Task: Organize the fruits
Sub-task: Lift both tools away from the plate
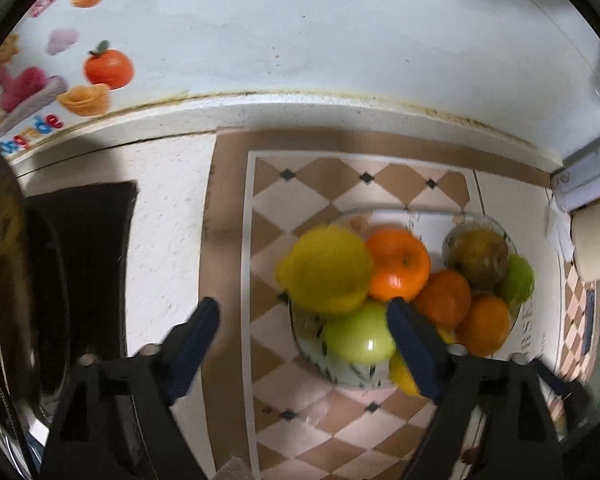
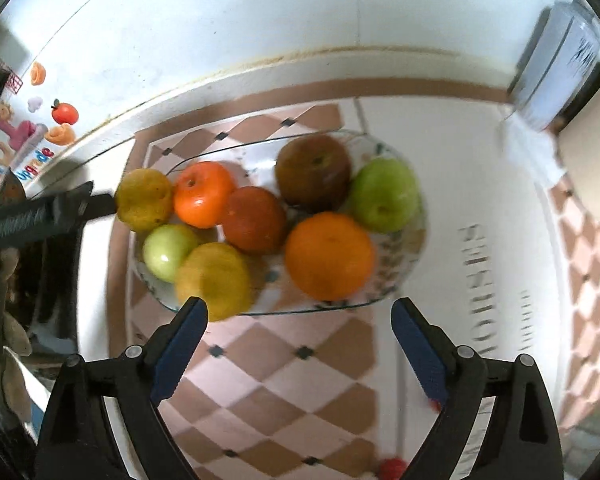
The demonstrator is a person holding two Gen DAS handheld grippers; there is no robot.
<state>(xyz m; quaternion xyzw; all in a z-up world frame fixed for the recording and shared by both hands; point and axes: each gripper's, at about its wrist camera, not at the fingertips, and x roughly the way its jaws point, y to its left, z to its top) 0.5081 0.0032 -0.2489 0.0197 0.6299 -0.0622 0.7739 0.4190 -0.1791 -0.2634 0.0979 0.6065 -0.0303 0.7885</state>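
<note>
Eight fruits crowding glass dish

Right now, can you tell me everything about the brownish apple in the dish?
The brownish apple is round, mottled dark red-brown and olive green, with a small dark stem dimple facing up. Its skin looks smooth and dull, possibly plastic. It sits upright at the back of the clear glass dish, away from both grippers, apparently touching the green apple beside it and the dark orange fruit in front. Neither gripper holds it. Motion blur hides finer detail.
</note>
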